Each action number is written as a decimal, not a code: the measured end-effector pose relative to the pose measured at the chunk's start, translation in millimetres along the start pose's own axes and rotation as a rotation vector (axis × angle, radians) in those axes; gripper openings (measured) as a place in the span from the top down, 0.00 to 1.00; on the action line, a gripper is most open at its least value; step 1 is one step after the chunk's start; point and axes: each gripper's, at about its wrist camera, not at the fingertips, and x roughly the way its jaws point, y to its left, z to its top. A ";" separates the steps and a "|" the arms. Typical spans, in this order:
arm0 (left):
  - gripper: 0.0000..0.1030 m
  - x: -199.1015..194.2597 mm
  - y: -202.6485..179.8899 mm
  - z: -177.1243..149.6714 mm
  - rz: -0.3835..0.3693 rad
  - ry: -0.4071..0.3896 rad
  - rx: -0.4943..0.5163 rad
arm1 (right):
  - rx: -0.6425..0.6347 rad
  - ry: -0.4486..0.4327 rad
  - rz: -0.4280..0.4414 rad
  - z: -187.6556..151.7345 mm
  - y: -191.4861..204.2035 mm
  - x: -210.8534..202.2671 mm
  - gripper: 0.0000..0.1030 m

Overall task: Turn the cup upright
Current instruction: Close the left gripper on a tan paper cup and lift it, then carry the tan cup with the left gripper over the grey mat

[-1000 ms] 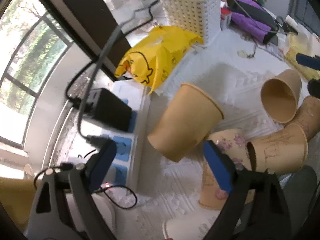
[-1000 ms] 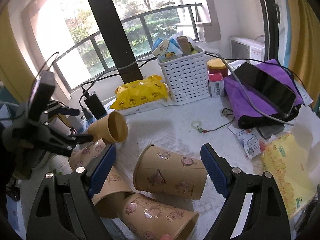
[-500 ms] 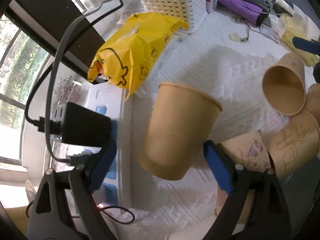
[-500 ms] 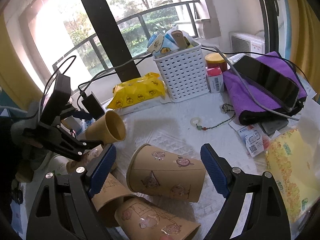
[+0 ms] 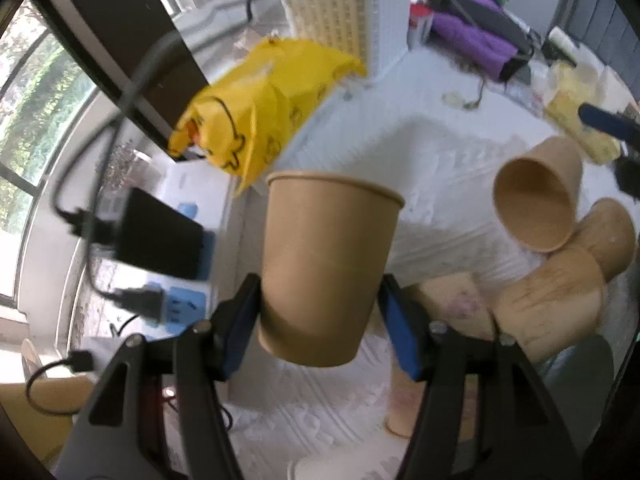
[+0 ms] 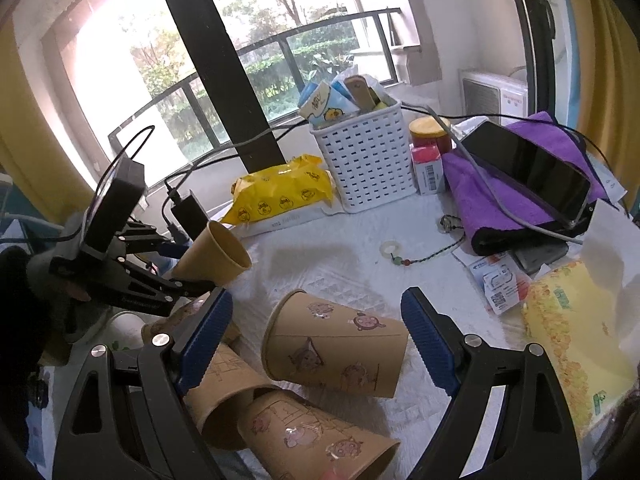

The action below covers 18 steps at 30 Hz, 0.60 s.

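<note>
My left gripper (image 5: 320,320) is shut on a plain tan paper cup (image 5: 328,264), held near upright in the air with its mouth up. In the right wrist view the same cup (image 6: 214,256) tilts, held by the left gripper (image 6: 176,280) at the left. My right gripper (image 6: 316,324) is open and empty, just above a printed cup (image 6: 336,352) lying on its side. More cups lie beside it (image 6: 316,436), (image 6: 224,384). In the left wrist view the lying cups (image 5: 536,204), (image 5: 552,300) are at the right.
A white cloth (image 6: 328,264) covers the table. At the back stand a white basket (image 6: 368,160), a yellow wipes pack (image 6: 280,196), a purple towel with a phone (image 6: 528,168). A power strip with a charger (image 5: 160,236) lies at the left edge.
The left gripper has turned the tan cup from tilted toward upright and closed tighter around it. The right gripper stayed open over the lying cup.
</note>
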 end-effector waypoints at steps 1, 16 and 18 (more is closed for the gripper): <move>0.41 -6.8 -0.4 -0.4 0.006 -0.013 -0.006 | -0.003 -0.003 0.000 0.0 1.5 -2.0 0.14; 0.41 -134.9 -69.8 -73.7 0.050 -0.288 -0.168 | -0.115 -0.092 0.004 -14.4 51.7 -67.4 0.14; 0.41 -143.9 -79.3 -90.3 0.046 -0.309 -0.198 | -0.129 -0.093 0.007 -21.0 57.7 -75.2 0.14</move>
